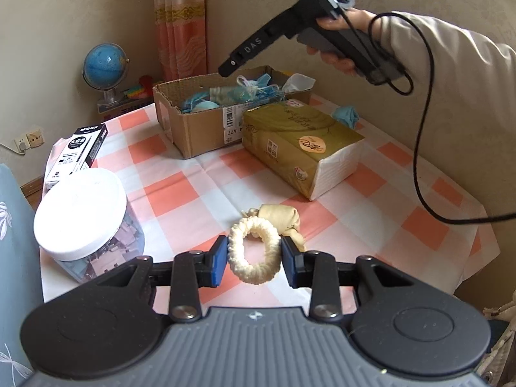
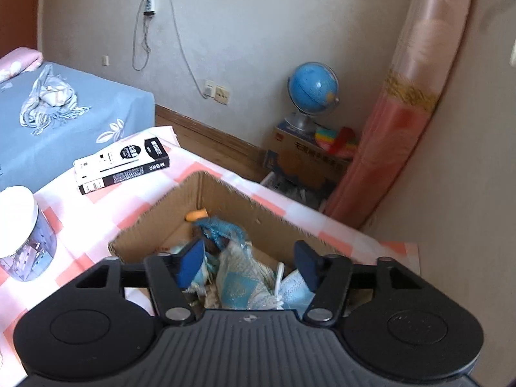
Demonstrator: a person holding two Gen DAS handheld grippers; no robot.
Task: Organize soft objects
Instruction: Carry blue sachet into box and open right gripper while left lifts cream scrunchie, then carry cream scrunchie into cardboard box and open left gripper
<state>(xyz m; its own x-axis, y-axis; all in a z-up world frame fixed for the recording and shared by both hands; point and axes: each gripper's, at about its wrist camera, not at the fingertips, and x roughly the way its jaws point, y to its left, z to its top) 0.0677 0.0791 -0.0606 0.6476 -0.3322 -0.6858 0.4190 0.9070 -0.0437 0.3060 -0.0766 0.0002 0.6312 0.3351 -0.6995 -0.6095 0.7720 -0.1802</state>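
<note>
Soft things are split between the table and the cardboard box [image 1: 196,122]. One of them, a cream hair tie [image 1: 254,251] with a beige cloth bow [image 1: 280,217] at its far end, sits between the blue pads of the left gripper [image 1: 254,258], just above the checked tablecloth [image 1: 180,193]. Both pads [image 1: 217,266] press on the ring's outer sides, so this gripper is closed on the hair tie.

Beyond it, a gold pack of tissues [image 1: 300,148] lies on the cloth, touching the near right corner of the box. A small blue crumpled item [image 1: 345,115] rests on the table behind the tissues. At the left stand a clear jar with a white lid [image 1: 80,209] and a black-and-white carton [image 1: 80,151].

Over the box, a person's hand [image 1: 342,42] holds the right gripper [image 2: 251,266], which points down into it. Its jaws stand apart with nothing pressed between them. Under them the box holds a heap of soft pieces: a blue net pouch [image 2: 219,229], pale blue and white cloth [image 2: 238,277], a blue face mask [image 2: 295,293] and something small and orange [image 2: 196,215] at the far wall.

A globe [image 2: 312,88] stands in the room's corner beside a pink curtain [image 2: 409,103].
</note>
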